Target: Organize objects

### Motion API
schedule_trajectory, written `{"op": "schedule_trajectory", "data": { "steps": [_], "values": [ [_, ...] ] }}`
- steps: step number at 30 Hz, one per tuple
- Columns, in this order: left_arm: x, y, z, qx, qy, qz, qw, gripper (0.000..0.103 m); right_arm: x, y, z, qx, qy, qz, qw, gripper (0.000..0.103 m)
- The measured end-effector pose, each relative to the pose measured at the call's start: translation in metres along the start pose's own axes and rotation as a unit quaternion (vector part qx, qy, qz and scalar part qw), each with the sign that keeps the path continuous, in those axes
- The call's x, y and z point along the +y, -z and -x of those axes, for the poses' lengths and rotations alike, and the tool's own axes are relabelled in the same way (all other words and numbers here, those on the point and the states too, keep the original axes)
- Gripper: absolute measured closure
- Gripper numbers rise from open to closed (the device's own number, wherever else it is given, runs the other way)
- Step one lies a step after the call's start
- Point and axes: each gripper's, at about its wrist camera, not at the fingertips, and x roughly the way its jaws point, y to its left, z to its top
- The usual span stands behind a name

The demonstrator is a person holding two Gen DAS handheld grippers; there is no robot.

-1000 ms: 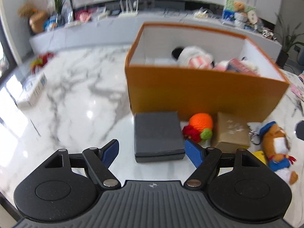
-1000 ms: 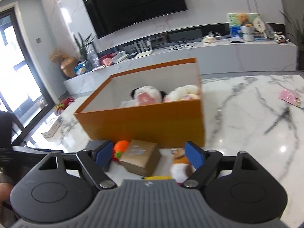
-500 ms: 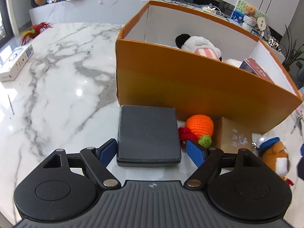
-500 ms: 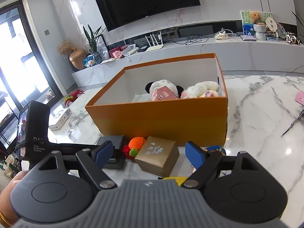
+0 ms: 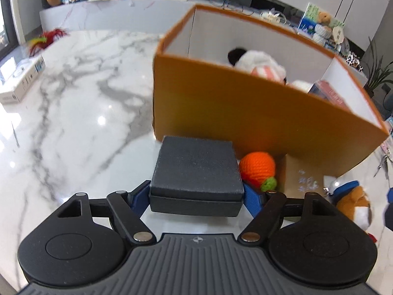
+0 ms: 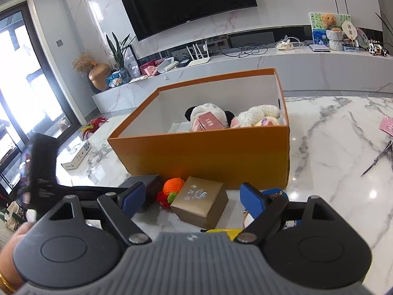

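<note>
the left claw (image 5: 196,195) has just been closing, and the black case (image 5: 196,172) sits between its blue pads (image 5: 251,196); both pads meet the case's sides at its near end, so it grips the case. the case rests on the marble table (image 5: 73,123), its far edge just before the orange box (image 5: 245,113). right of the case lie a knitted orange (image 5: 256,168), a tan box (image 5: 302,177) and a plush dog (image 5: 353,204), all on the table by the orange box's front wall.

the right claw (image 6: 194,198) stands wide open with nothing between its pads; it hangs above the tan box (image 6: 200,201) and touches nothing. it tilts gently down toward the table, while the left claw looks down more steeply.

the left view alone shows the pads against the case and the dog's face. the right view alone shows the left claw from outside as a blurred black body (image 6: 41,162) at the left edge, with its arm reaching to the case (image 6: 147,184). it also shows part of a hand (image 6: 12,258) at the lower left, the tv (image 6: 186,2) on the wall, scissors (image 6: 378,158) at the right on the table, and more of what lies inside the orange box (image 6: 203,147): a panda plush (image 6: 208,113), a pink carton (image 6: 210,123) and a cream knitted toy (image 6: 258,116). a yellow thing (image 6: 224,232) peeks out just under the right claw; what it is cannot be told.
</note>
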Motion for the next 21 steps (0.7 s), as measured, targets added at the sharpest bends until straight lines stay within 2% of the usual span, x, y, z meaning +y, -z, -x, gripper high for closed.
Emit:
{"op": "schedule_trajectory", "data": {
  "steps": [7, 9, 12, 15, 18, 21],
  "values": [
    [-0.001, -0.009, 0.057, -0.046, 0.019, -0.013, 0.9987, 0.014, -0.004, -0.001, 0.004, -0.005, -0.004, -0.008, 1.0, 0.017],
    [-0.006, -0.022, 0.078, -0.069, 0.035, -0.009, 0.9969, 0.014, -0.006, -0.002, 0.005, -0.006, -0.006, -0.01, 1.0, 0.017],
    [-0.022, -0.053, 0.099, -0.104, 0.037, -0.024, 0.9936, 0.014, -0.006, -0.002, 0.005, -0.007, -0.008, -0.011, 1.0, 0.016],
    [-0.04, -0.092, 0.087, -0.102, 0.029, -0.033, 0.9938, 0.014, -0.007, -0.001, 0.005, -0.006, -0.009, -0.014, 1.0, 0.016],
    [-0.059, -0.12, 0.044, -0.062, 0.004, -0.046, 0.997, 0.014, -0.011, -0.002, 0.004, -0.004, -0.01, -0.016, 1.0, 0.016],
    [-0.068, -0.125, 0.009, -0.024, -0.009, -0.054, 0.9982, 0.014, -0.017, -0.004, 0.0, -0.001, -0.009, -0.02, 1.0, 0.016]
  ]
}}
